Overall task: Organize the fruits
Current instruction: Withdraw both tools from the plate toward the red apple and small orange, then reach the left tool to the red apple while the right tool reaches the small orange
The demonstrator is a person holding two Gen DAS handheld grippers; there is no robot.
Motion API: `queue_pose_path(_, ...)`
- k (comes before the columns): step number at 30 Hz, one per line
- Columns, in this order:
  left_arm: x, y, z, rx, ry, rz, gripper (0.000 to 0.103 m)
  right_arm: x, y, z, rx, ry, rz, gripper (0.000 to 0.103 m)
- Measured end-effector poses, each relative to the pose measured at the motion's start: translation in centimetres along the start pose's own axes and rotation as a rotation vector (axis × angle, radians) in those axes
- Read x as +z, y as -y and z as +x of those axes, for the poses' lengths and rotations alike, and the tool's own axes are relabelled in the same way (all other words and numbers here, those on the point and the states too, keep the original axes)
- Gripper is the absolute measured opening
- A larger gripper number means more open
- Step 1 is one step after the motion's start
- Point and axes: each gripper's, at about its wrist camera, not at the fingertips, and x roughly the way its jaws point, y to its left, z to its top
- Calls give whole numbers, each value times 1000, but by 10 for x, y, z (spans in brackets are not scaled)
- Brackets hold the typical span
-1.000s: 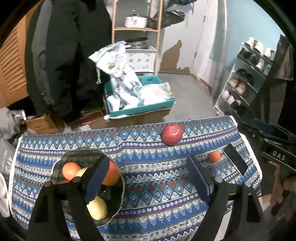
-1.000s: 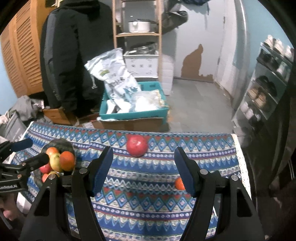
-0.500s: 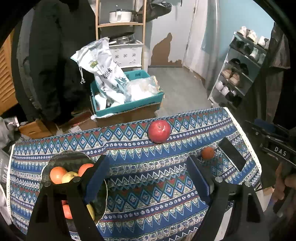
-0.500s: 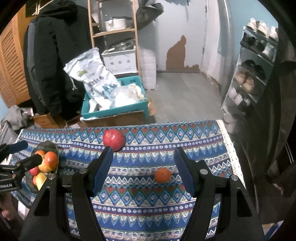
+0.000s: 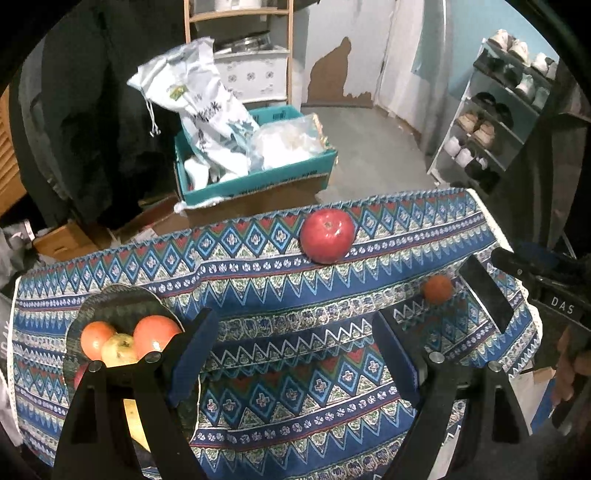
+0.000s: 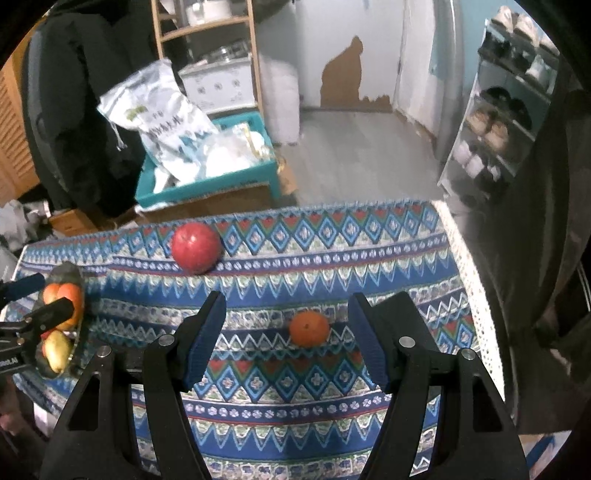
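Observation:
A red apple point(image 5: 327, 235) point(image 6: 195, 247) rests near the far edge of the blue patterned tablecloth point(image 5: 280, 391). A small orange point(image 6: 309, 328) point(image 5: 437, 290) lies on the cloth further right. In the right wrist view it sits just ahead of my right gripper point(image 6: 287, 310), framed by the open jaws and nearer the right finger, with neither pad touching it. My left gripper point(image 5: 295, 332) hangs open and empty over the cloth. Its left finger partly hides a dark bowl point(image 5: 110, 302) point(image 6: 68, 275) that holds several oranges and yellow fruit.
Beyond the table's far edge stand a teal crate point(image 5: 255, 177) stuffed with bags, a wooden shelf point(image 5: 236, 14) and hanging dark coats. A shoe rack point(image 5: 491, 122) lines the right wall. The cloth's lace hem point(image 6: 469, 280) marks the table's right edge.
Both grippers have come down and closer to the table. The small orange has moved from beside the right finger to between the right gripper's fingers in its view. Jaw widths are unchanged.

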Motion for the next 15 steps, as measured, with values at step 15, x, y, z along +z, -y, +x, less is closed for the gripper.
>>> queue_pose_path(15, -11, -9, 72, -2, -115, -58, 86, -24, 18, 96, -9, -189, 20, 69)
